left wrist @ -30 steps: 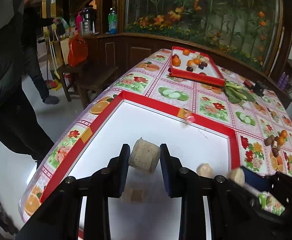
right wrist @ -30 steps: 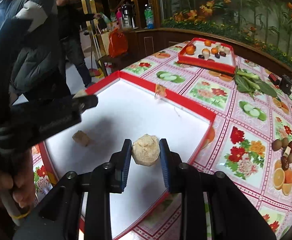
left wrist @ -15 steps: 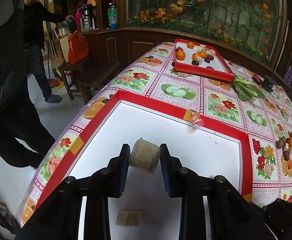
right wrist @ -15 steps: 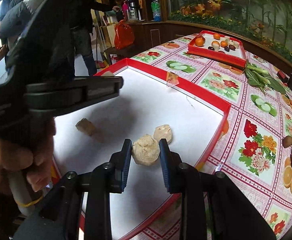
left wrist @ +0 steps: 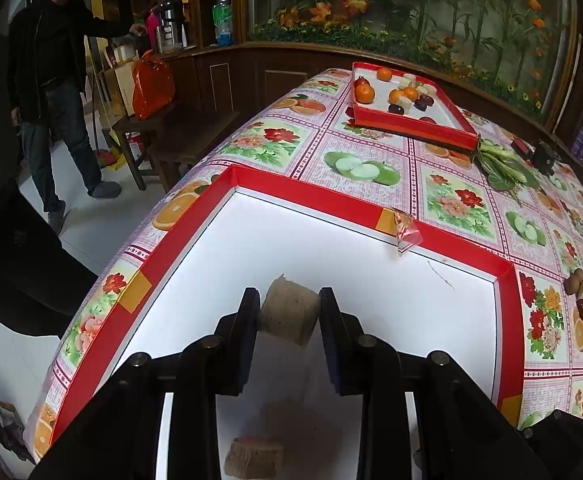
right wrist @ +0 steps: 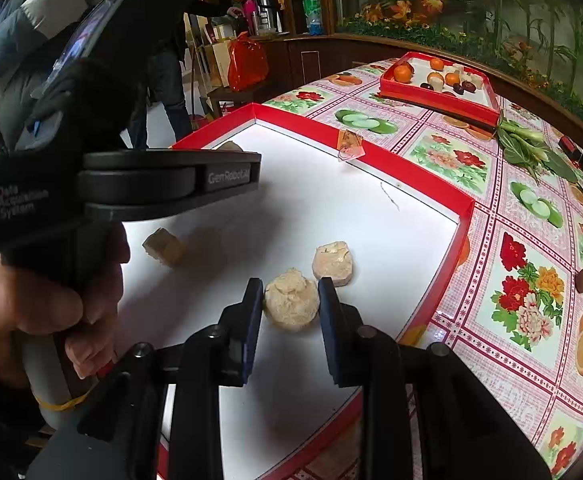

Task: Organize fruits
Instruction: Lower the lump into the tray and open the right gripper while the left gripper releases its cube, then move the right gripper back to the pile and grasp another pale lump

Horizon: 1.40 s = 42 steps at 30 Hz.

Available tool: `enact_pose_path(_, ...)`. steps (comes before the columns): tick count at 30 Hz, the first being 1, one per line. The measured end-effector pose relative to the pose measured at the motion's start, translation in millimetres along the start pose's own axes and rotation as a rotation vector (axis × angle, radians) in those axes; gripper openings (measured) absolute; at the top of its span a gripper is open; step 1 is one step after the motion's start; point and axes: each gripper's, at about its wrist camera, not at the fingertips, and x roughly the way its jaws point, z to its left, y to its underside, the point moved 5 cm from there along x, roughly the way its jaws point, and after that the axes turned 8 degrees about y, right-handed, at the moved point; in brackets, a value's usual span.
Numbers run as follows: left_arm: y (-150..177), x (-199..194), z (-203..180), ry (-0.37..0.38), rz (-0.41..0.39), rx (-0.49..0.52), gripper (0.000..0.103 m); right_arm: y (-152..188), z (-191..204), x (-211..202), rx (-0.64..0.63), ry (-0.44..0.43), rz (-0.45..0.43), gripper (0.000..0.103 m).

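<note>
Left gripper [left wrist: 289,314]: closed on a tan cylindrical chunk [left wrist: 288,314], held clear above the white floor of the near tray [left wrist: 323,196]; both fingers pressed against its sides.
Right gripper [right wrist: 290,306]: fingers on either side of a pale lumpy piece [right wrist: 291,304] resting on the tray floor; left pad touching it, right pad at its edge, firmness of grip impossible to tell.
Near tray: red-rimmed, white inside, lying on the tabletop [left wrist: 371,168] with its floral and fruit-print cloth.
Other pieces in near tray: a flat beige piece [right wrist: 333,263] just behind and touching the lumpy one; a small tan block [right wrist: 163,246] off to the left, well apart; in the left view a brown block [left wrist: 253,458] lying on the floor below the held chunk.
Far tray [left wrist: 411,128]: red, at the far end of the tabletop, holding oranges [left wrist: 364,93], dark fruits and pale pieces.
Leafy greens [left wrist: 503,168]: lying on the cloth just beside the far tray's right corner.
Hand [right wrist: 31,304]: wrapped around the handle of the left gripper, seen from the right view.
Background: a person in dark clothes [left wrist: 51,80] standing by a side counter, reaching toward flasks there.
</note>
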Motion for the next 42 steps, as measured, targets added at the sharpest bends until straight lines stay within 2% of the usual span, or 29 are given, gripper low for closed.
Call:
enact_pose_path(13, 1.7, 2.6, 3.6, -0.008, 0.002, -0.006, 0.029, 0.3, -1.1, 2.1, 0.006, 0.009, 0.001, 0.030)
enact_pose_path(19, 0.0, 2.1, 3.4, -0.034, 0.001, 0.004, 0.029, 1.1, 4.1, 1.1, -0.002, 0.002, 0.001, 0.030)
enact_pose_path(27, 3.7, 18.0, 7.7, -0.094, 0.092, 0.011, 0.031, 3.8, 5.7, 9.6, -0.008, -0.012, 0.051, 0.031)
enact_pose_path(28, 3.8, 17.3, 9.5, -0.099, 0.090, 0.003, 0.037, 4.3, 6.4, 8.8, -0.010, -0.015, 0.052, 0.033)
enact_pose_path(29, 3.9, 16.1, 11.2, -0.111, 0.088, -0.002, 0.052, 4.6, 7.4, 7.0, -0.010, -0.021, 0.047, 0.037)
enact_pose_path(30, 4.0, 14.4, 12.4, -0.122, 0.084, -0.005, 0.059, 4.5, 7.1, 3.7, -0.007, -0.028, 0.040, 0.049)
enact_pose_path(31, 4.4, 10.9, 13.7, -0.132, 0.078, -0.006, 0.072, 4.6, 7.5, 1.3, -0.006, -0.031, 0.035, 0.059)
enact_pose_path(32, 4.4, 8.2, 14.2, -0.140, 0.075, -0.005, 0.079, 4.5, 7.6, -1.8, -0.006, -0.028, 0.028, 0.062)
enact_pose_path(35, 4.5, 0.4, 12.9, -0.154, 0.068, 0.004, 0.080, 4.3, 4.4, -15.0, 0.002, -0.027, 0.004, 0.067)
enact_pose_path(37, 4.5, -3.9, 10.8, -0.148, 0.064, 0.008, 0.080, 5.6, -0.7, -30.0, 0.013, -0.031, -0.023, 0.076)
enact_pose_path(42, 4.1, -30.3, -2.4, -0.122, -0.009, 0.006, 0.080, 18.5, -30.1, -74.3, 0.045, -0.007, -0.103, 0.087)
